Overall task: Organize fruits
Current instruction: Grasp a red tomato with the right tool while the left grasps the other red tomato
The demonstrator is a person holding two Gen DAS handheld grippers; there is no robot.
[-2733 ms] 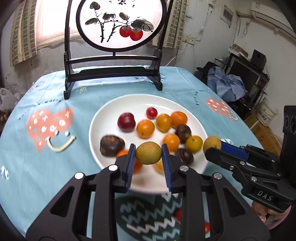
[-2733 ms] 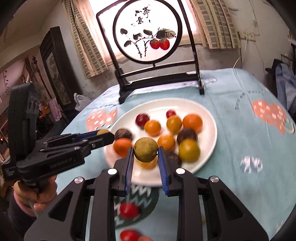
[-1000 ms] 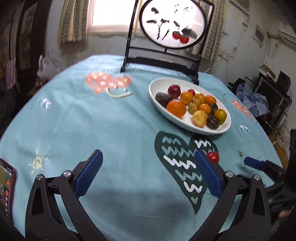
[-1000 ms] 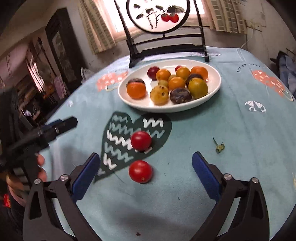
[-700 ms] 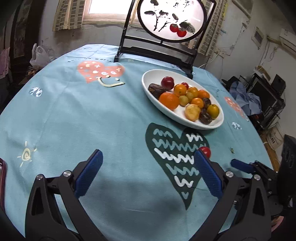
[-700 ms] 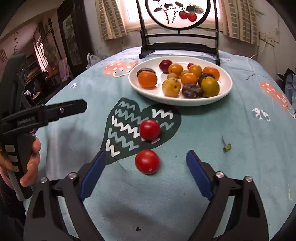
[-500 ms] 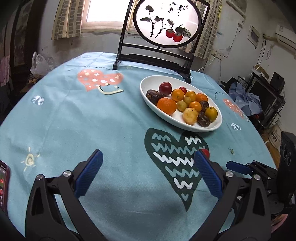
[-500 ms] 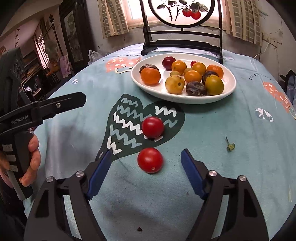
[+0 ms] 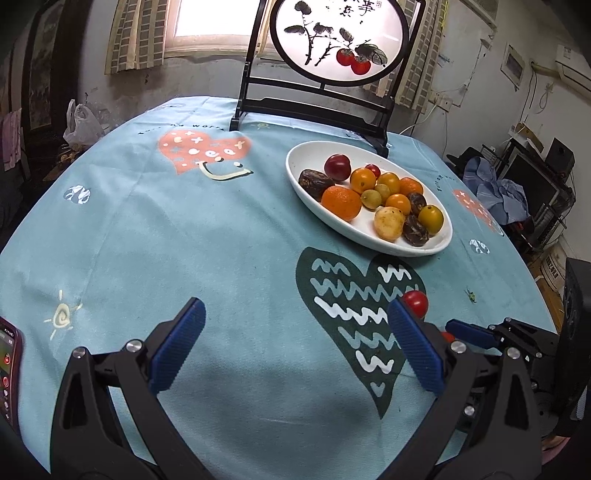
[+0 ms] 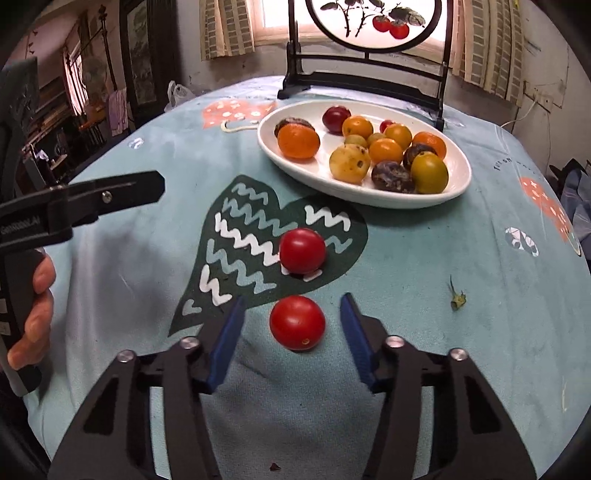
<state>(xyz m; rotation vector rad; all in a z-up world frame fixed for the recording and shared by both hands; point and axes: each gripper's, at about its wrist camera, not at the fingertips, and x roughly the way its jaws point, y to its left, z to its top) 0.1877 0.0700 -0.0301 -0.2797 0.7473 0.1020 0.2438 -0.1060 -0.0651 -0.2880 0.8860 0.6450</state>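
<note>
Two red tomatoes lie on the blue tablecloth. The nearer tomato (image 10: 297,322) sits between the blue pads of my right gripper (image 10: 293,306), whose jaws are closing; gaps remain on both sides of it. The farther tomato (image 10: 302,250) (image 9: 415,302) rests on the dark heart print. A white oval plate (image 10: 458,184) (image 9: 306,157) holds several oranges, plums and yellow fruits. My left gripper (image 9: 295,332) hovers wide open over bare cloth, nothing between its fingers. It shows at the left of the right wrist view (image 10: 122,192), held by a hand.
A black stand with a round painted screen (image 9: 340,33) stands behind the plate. A phone (image 9: 7,369) lies at the left table edge. A small green stem (image 10: 457,293) lies on the cloth to the right. Clutter and furniture ring the round table.
My right gripper moved in over the nearer tomato and its jaws narrowed around it. The left gripper stayed wide open, its view swinging slightly towards the plate.
</note>
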